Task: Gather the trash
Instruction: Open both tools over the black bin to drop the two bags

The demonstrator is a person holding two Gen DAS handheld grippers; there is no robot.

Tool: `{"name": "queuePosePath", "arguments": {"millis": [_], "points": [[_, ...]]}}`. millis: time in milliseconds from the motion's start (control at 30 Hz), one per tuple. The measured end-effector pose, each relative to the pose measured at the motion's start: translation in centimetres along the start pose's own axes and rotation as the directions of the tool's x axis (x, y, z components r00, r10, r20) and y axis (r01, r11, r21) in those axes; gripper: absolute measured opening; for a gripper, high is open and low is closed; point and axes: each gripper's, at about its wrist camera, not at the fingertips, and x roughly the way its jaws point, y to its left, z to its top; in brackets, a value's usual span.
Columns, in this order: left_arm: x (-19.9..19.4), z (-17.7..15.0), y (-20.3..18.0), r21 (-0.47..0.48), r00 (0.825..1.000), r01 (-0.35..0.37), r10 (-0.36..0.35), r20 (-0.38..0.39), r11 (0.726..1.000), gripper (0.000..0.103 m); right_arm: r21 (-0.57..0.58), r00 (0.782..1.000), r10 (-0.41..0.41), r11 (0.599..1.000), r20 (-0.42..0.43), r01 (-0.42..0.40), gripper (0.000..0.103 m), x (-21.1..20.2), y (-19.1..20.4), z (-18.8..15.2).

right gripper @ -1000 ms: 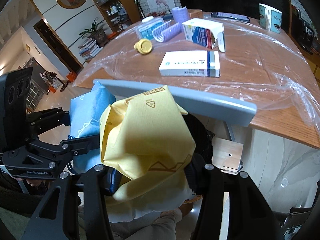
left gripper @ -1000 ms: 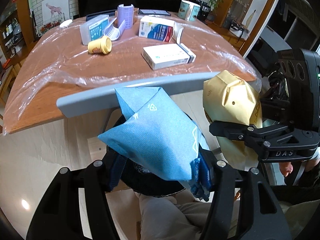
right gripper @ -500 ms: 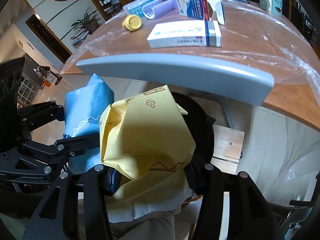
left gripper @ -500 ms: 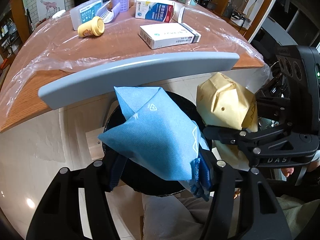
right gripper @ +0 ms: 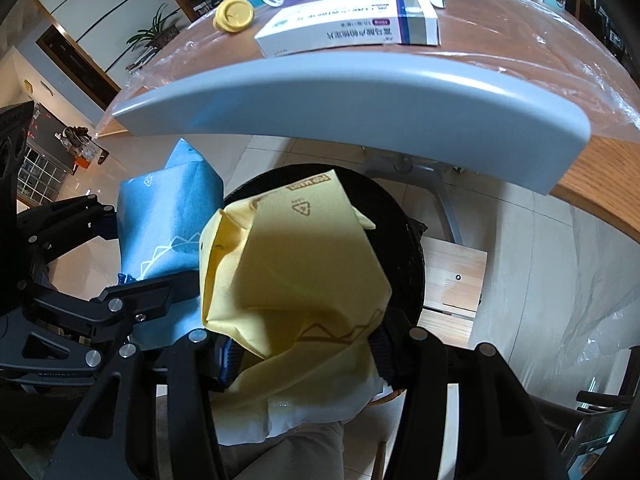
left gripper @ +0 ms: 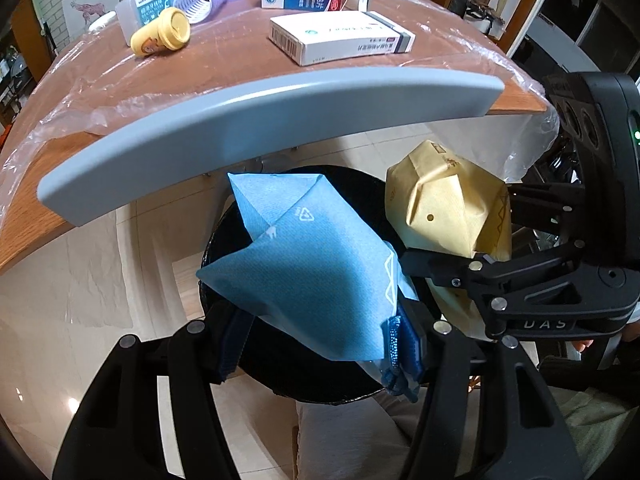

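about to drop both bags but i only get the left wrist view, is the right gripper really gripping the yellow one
observer: Yes. Both fingers of the right gripper pinch the yellow bag near its lower end.
operator: anything hanging out of it
observer: Pale white material sticks out below the fingers.
operator: whats next to the bin on that side
observer: A light wooden box on the floor, beside the black bin.

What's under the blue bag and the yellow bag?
A round black bin sits on the floor below the blue bag and the yellow bag. The bags cover most of its opening, so what's inside cannot be seen.
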Motion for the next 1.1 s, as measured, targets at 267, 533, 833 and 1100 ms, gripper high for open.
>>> {"name": "queuePosePath", "arguments": {"millis": [267, 533, 833, 1100], "points": [[1.2, 0.1, 0.0, 0.015, 1.0, -0.016, 0.016, -0.023, 1.0, 0.062, -0.014, 0.999, -0.029, 1.0, -0.02, 0.028, 0.052, 1.2, 0.4, 0.2], [2.1, 0.4, 0.1, 0.028, 0.999, -0.026, 0.027, -0.039, 0.999, 0.062, -0.012, 0.998, -0.045, 0.999, -0.036, 0.045, 0.052, 2.2, 0.5, 0.4], [2.7, 0.1, 0.3, 0.038, 0.998, -0.029, 0.031, -0.05, 0.999, 0.062, 0.002, 0.997, -0.057, 0.998, -0.047, 0.057, 0.052, 2.8, 0.4, 0.2], [3.3, 0.4, 0.1, 0.045, 0.998, -0.03, 0.033, -0.057, 0.999, 0.062, 0.024, 0.996, -0.069, 0.997, -0.051, 0.07, 0.054, 2.8, 0.2, 0.3]]}}
